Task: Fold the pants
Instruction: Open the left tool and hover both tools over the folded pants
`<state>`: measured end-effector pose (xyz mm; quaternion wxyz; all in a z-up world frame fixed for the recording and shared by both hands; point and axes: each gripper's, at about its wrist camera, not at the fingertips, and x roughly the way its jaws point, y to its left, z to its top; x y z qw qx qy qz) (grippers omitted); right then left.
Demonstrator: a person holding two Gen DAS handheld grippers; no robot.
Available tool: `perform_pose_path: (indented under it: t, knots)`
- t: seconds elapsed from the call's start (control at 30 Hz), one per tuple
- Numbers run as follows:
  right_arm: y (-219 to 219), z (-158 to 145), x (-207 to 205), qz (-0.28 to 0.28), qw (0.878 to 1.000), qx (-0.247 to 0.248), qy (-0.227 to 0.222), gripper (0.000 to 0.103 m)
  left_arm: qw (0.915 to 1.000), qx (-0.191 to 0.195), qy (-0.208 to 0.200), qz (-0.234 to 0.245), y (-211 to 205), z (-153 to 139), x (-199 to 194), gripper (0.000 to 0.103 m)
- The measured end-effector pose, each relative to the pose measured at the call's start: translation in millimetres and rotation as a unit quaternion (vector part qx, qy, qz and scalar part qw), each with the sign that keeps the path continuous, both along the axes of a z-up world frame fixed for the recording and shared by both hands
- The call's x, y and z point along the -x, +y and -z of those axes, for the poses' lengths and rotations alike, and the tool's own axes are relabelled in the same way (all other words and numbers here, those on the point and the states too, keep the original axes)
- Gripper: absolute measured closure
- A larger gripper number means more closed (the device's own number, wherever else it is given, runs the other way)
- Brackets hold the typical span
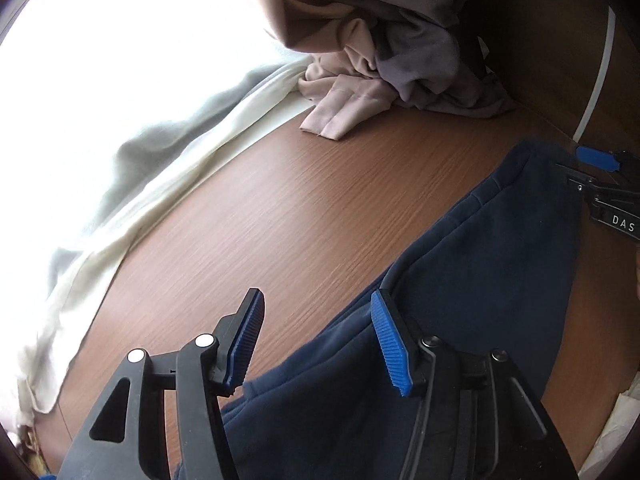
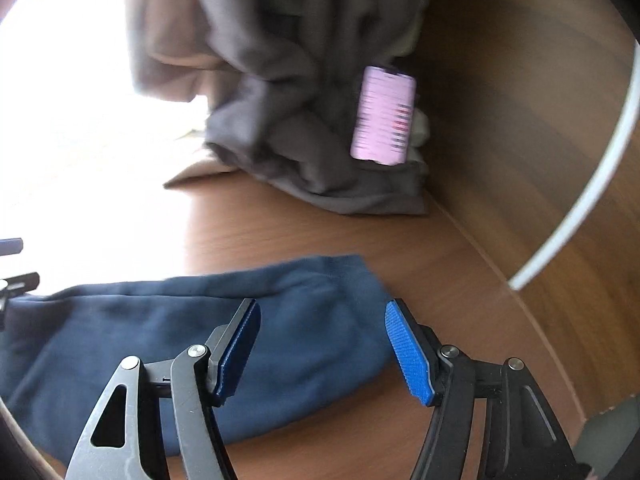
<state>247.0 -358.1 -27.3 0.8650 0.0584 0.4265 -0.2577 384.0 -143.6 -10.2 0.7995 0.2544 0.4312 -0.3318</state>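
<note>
table: we see a brown wood-grain tabletop [image 1: 304,208], wood wall panel behind it at the right, bright window glare at the left.
curtain: white sheer curtain [image 1: 132,184] trails along the table's left edge, well apart from our work.
clothes pile: taupe and grey garments [image 1: 384,56] heaped at the back by the wall; in the right wrist view a pink-labelled tag or card [image 2: 382,114] sits on the grey one. Print is blurred, we can't read it.
pants: navy sweatpants [image 2: 168,332] lie flat on the table near us, already a compact oblong, so we judge at least one fold is in. A cuff or hem end points toward the pile.
left gripper: left gripper [image 1: 316,340] is released, jaws apart over the pants' left edge, nothing between the pads; no cloth pinched.
right gripper: right gripper [image 2: 322,346] is also released, hovering above the right end of the pants, pads clear of the fabric.
step: we read this as a let-go between folds, both tools free.
next: we'd need to pick two corners on one short end, pinch through all layers, and carry them over to the other end. Risk: grabbing the top layer only, which would undo the fold.
</note>
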Motion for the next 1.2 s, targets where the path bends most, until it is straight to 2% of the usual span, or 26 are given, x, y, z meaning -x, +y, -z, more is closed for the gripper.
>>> perform_pose_path:
  t: [0.13,0.3,0.4,0.5,0.57,0.7,0.8,0.87,0.93,1.03,1.2]
  knots:
    - [21,-2,-14,-0.04,0.999,-0.022,-0.011,0.037,0.9997,0.0,0.022,-0.011,33,3,-4,0.048]
    - [54,-2,-34,-0.091,0.995,-0.043,-0.02,0.037,0.998,0.003,0.061,-0.014,48,22,-17,0.048]
    - [68,2,-48,-0.114,0.991,-0.064,-0.019,0.037,0.9961,0.002,0.073,-0.05,53,35,-28,0.044]
    - [77,8,-63,-0.123,0.989,-0.078,-0.012,0.037,0.9913,0.03,0.089,-0.093,62,39,-35,0.043]
    - [78,11,-70,-0.121,0.989,-0.089,-0.009,0.037,0.9896,0.036,0.093,-0.103,65,44,-34,0.043]
    - [77,17,-77,-0.113,0.99,-0.086,0.0,0.037,0.9906,0.04,0.079,-0.104,66,43,-29,0.041]
    - [75,15,-74,-0.108,0.991,-0.075,0.002,0.037,0.9887,0.054,0.068,-0.122,69,30,-21,0.042]
    - [73,10,-70,-0.108,0.991,-0.078,-0.001,0.037,0.988,0.054,0.044,-0.137,68,18,-11,0.042]
    - [71,5,-67,-0.11,0.991,-0.08,-0.006,0.037,0.9846,0.059,0.035,-0.161,71,8,-3,0.042]
    - [72,-4,-60,-0.121,0.989,-0.078,-0.015,0.037,0.9762,0.09,0.04,-0.193,78,-7,14,0.042]
    - [72,-20,-41,-0.131,0.987,-0.089,-0.032,0.037,0.9675,0.102,0.006,-0.231,74,-28,43,0.037]
